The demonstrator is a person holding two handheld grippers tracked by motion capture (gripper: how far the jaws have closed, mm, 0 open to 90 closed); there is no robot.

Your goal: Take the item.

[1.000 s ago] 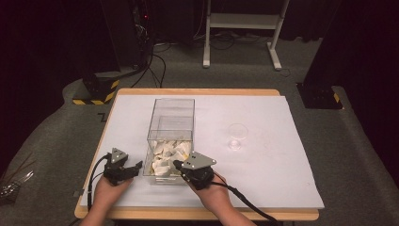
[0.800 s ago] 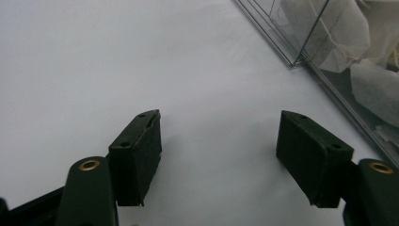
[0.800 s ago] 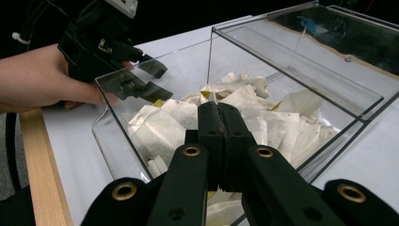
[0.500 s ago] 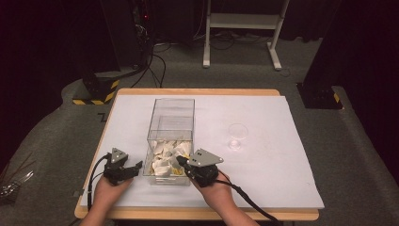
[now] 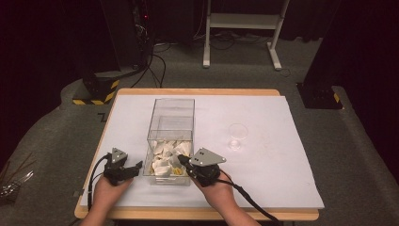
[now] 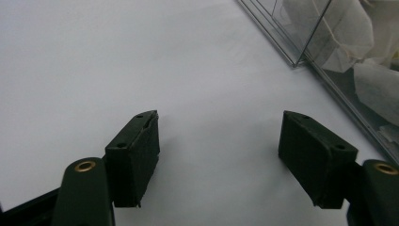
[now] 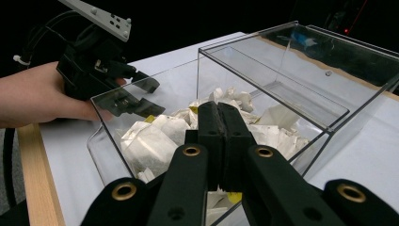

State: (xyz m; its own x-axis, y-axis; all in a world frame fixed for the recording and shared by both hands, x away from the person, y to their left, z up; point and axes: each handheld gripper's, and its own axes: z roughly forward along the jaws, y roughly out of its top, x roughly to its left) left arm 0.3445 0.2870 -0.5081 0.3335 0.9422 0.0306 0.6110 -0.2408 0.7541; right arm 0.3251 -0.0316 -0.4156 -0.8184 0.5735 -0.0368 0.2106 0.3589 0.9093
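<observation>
Tea bags (image 5: 165, 157), white, heaped in the near end of a clear box (image 5: 171, 123) standing left of centre on the white-covered table (image 5: 282, 179). Left gripper (image 5: 135, 167), at the box's 9 o'clock, jaws wide apart, holding nothing; right gripper (image 5: 180, 160), at the box's 4 o'clock, jaws pressed together over the near rim, seemingly empty. Small clear cup (image 5: 237, 134) at the box's 3 o'clock, well apart.

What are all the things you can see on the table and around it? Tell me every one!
Clear plastic box: one, see-through, middle of the table, open on top.
White paper tea bags: many, white with some yellow tags, piled in the box's near end.
Small clear glass cup: one, see-through, right of the box.
White sheet: one, covering the wooden table.
White metal stand: one, on the floor behind the table.
Left gripper: one, black, jaws open, left of the box.
Right gripper: one, black, jaws shut, at the box's near right edge.
Hands: two, holding the grippers.
</observation>
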